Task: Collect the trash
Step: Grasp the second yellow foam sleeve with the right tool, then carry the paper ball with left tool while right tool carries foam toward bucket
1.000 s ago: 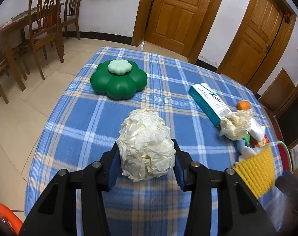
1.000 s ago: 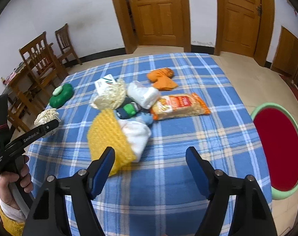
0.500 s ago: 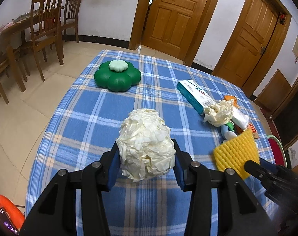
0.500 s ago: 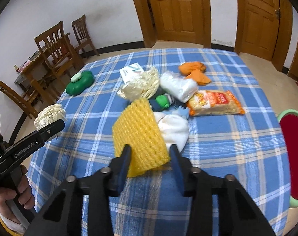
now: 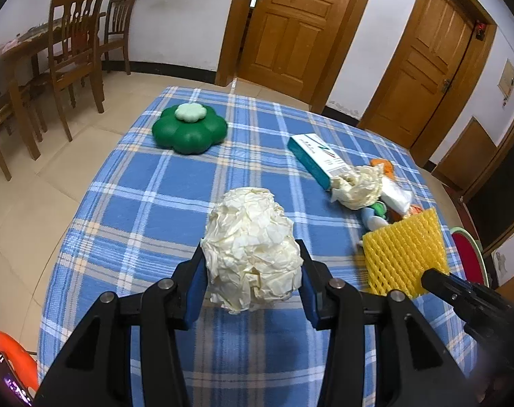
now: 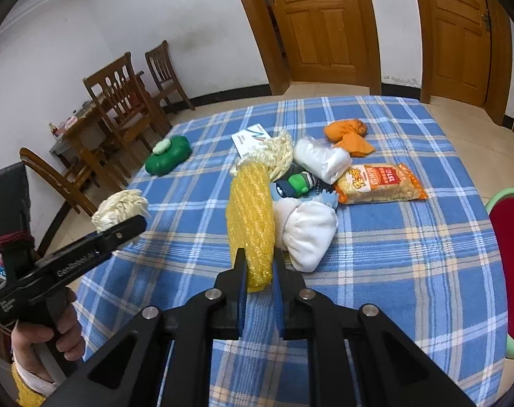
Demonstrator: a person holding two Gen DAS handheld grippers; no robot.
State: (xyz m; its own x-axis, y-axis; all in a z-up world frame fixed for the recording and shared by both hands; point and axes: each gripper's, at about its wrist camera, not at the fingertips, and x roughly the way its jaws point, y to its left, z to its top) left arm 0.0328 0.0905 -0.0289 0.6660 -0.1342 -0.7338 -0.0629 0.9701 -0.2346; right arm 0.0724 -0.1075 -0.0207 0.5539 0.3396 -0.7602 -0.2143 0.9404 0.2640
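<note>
The crumpled paper ball point(image 5: 252, 249) is clamped between the two blue pads of the left tongs point(image 5: 252, 264) and is carried clear above the near-left part of the worktop point(image 5: 138, 210). The yellow foam net point(image 6: 252, 220) is pinched at its near end by the right tongs point(image 6: 258, 271), whose fingers are closed tight on it; the net stands up from the grip, just beside the white sock point(image 6: 306, 232).

Step in hand: both tongs are loaded, so the pick-up phase for these two items appears complete. The transfer to a container is not yet done.

Remaining on the worktop: a second paper wad point(image 6: 274, 152), a clear plastic bag point(image 6: 321, 159), a snack packet point(image 6: 379, 185), an orange peel point(image 6: 350, 135), a teal carton point(image 5: 316, 154) and a green flower-shaped box point(image 5: 189, 130). These lie in a loose cluster, several touching.

Next move, as judged: carry both items to a bin. No bin is identifiable in either view; the red-and-green round object point(image 6: 509, 247) beside the right edge of the worktop may be a stool. Keep both grips firm, as the net is soft and held only by its end
</note>
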